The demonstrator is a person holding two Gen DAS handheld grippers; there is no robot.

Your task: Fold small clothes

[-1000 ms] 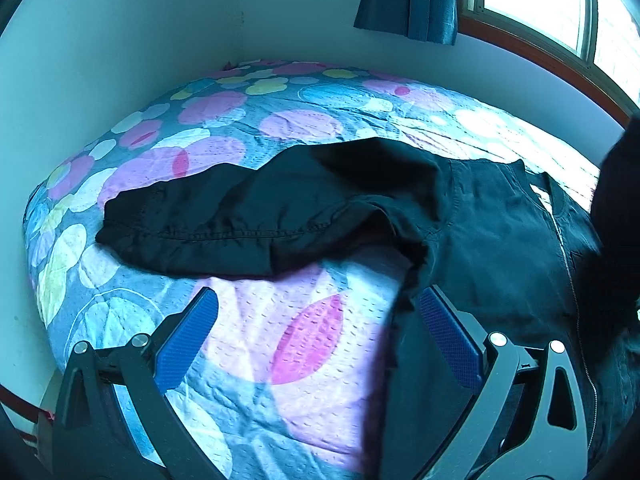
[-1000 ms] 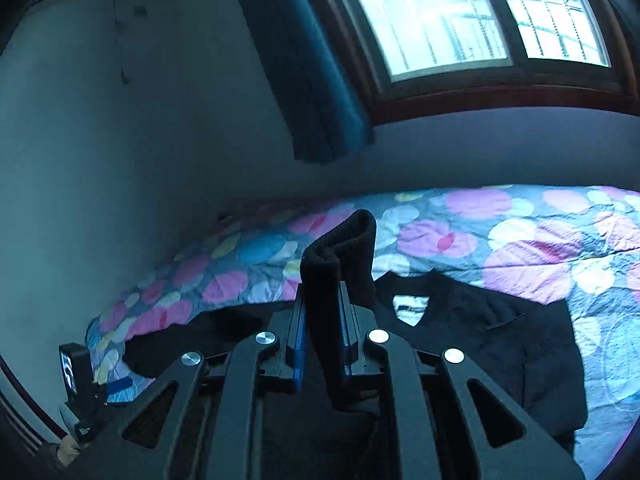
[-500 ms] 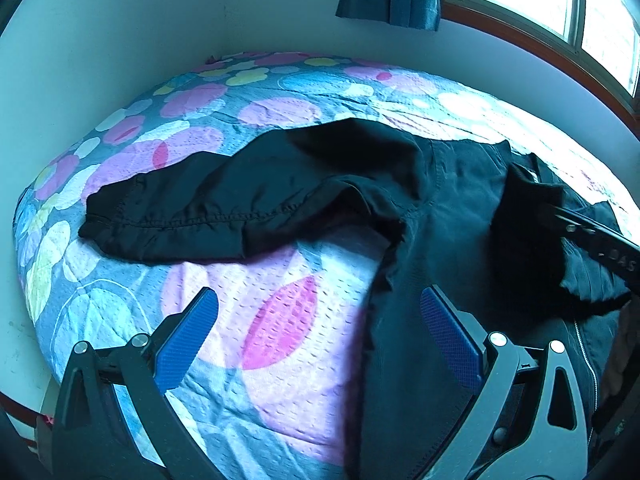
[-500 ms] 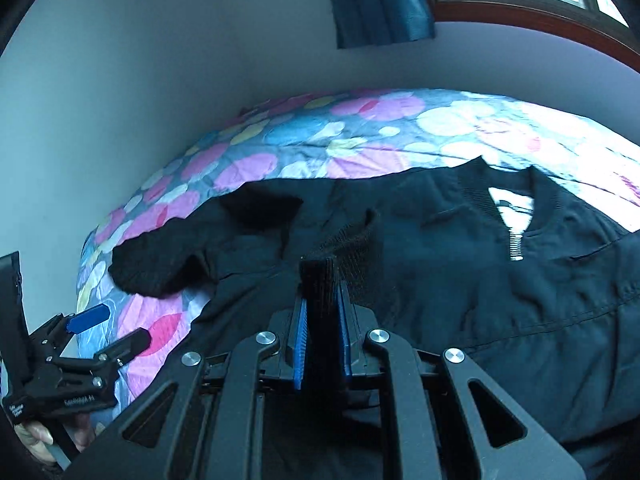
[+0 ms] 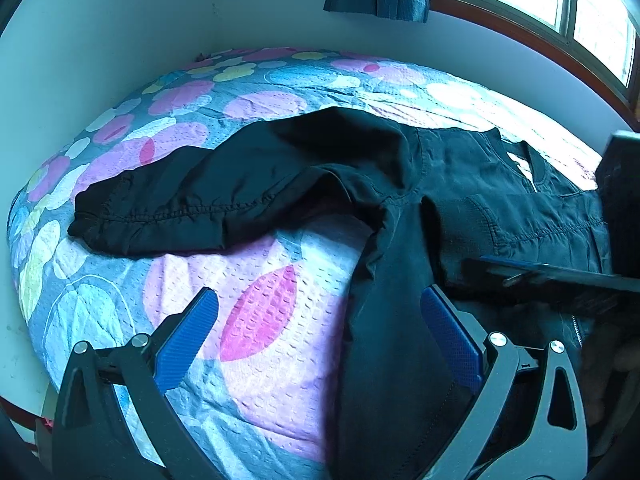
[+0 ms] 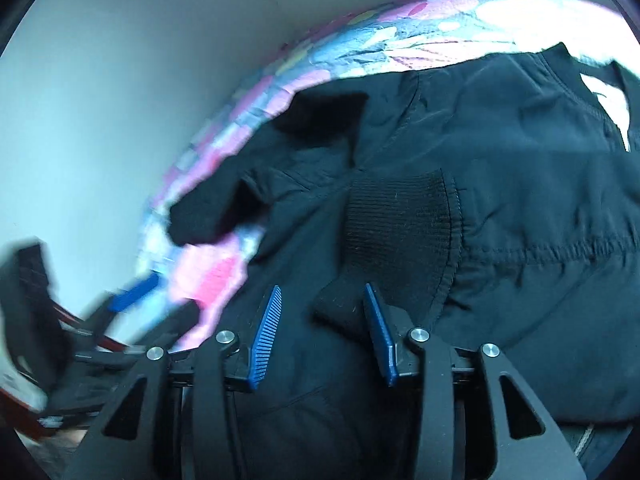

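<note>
Sleeve (image 6: 400,220) now lies across the jacket (image 6: 500,140); right gripper (image 6: 320,336) jaws, just opened halfway, have released its cuff. Left gripper (image 5: 320,336) gapes empty; one sleeve fold looks complete.

The right wrist view is smeared toward its left side, so the left gripper (image 6: 132,300) there shows only as a blurred blue pad and dark frame, and the bedspread's (image 6: 360,40) pattern runs into streaks. In the left wrist view the black jacket (image 5: 500,184) runs off the right and bottom edges, its hem unseen, and the right gripper (image 5: 552,276) is cut by the right edge. The jacket covers the bed's near right part.
</note>
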